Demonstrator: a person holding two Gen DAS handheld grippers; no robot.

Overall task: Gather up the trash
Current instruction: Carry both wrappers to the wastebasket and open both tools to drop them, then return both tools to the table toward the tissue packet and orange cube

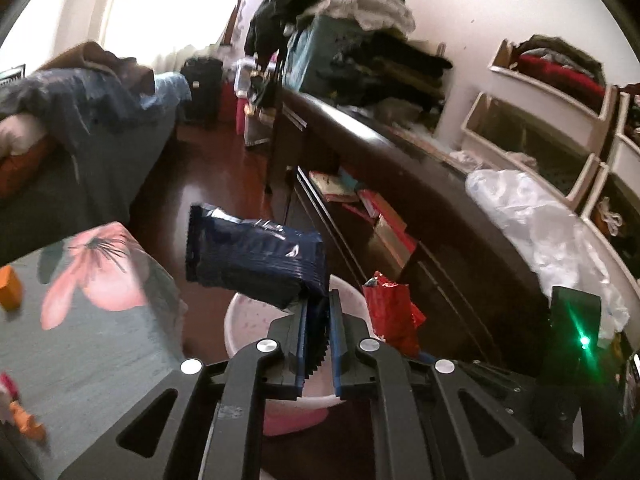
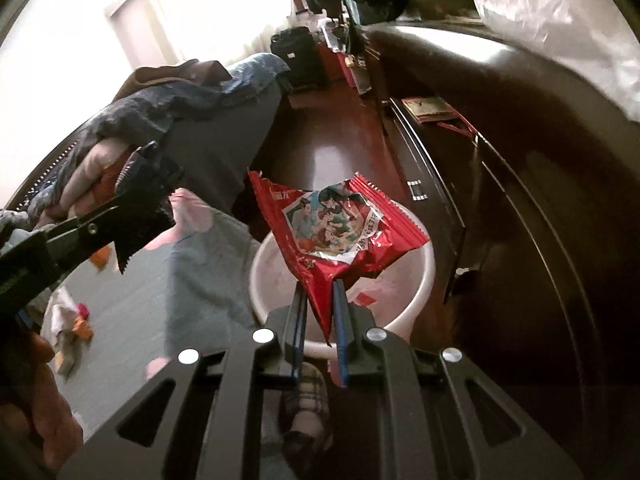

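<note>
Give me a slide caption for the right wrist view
Right gripper shut on a red wrapper above a white bin, left gripper alongside.

A floral bedspread faces a dark cabinet across red-brown floor.

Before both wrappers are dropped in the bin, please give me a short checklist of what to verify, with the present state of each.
1. Left gripper shut on the dark blue wrapper: ok.
2. Right gripper shut on the red wrapper: ok.
3. Red wrapper above the pink bin: ok.
4. Blue wrapper fully above the bin: not ok, it juts out past the rim.
5. Room left in the bin: cannot tell.
</note>
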